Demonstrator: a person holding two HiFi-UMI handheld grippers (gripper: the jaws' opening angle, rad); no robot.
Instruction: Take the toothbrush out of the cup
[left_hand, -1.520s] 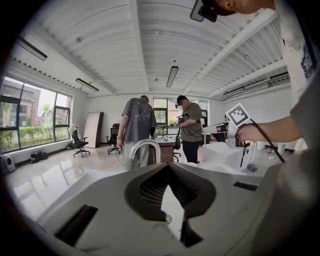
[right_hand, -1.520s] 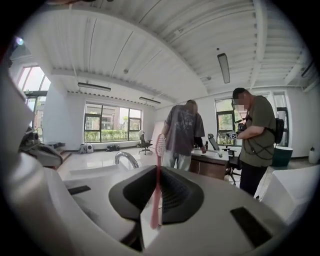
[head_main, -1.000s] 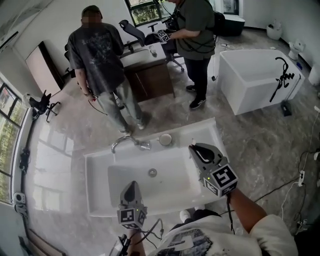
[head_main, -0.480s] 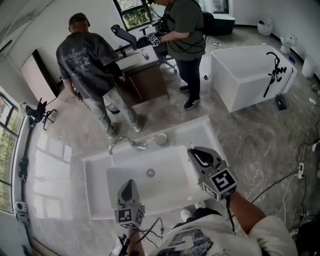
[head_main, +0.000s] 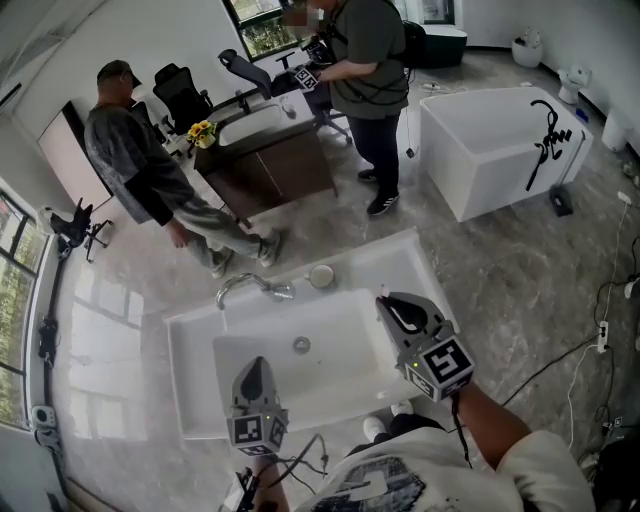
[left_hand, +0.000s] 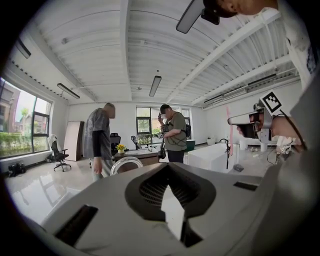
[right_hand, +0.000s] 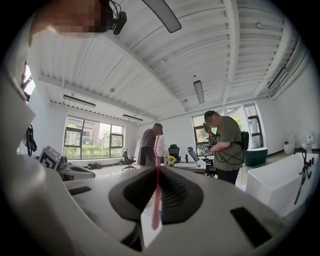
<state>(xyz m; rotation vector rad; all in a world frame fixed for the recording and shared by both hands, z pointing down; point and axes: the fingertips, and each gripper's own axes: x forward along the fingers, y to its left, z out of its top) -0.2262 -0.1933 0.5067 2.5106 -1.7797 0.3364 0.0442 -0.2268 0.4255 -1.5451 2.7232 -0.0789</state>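
A pink toothbrush (right_hand: 158, 150) stands upright between the jaws of my right gripper (right_hand: 157, 170), bristles on top. The jaws are closing and grip its handle. In the head view the right gripper (head_main: 388, 300) hovers over the right side of the white sink (head_main: 195, 330), near its front. The small white cup (head_main: 321, 277) sits on the sink's back ledge, right of the faucet (head_main: 252, 287), well apart from both grippers. The left gripper view shows the toothbrush (left_hand: 230, 131) hanging from the right gripper. My left gripper (head_main: 256, 366) hangs shut and empty at the sink's front edge.
Two people stand beyond the sink, one in grey (head_main: 140, 175) at the left, one in green (head_main: 370, 70) by a dark vanity cabinet (head_main: 270, 160). A white bathtub (head_main: 490, 150) stands at the back right. Cables lie on the marble floor at the right.
The person in grey has stepped to the left, away from the cabinet. Both grippers stay about where they were, with the toothbrush still in the right one.
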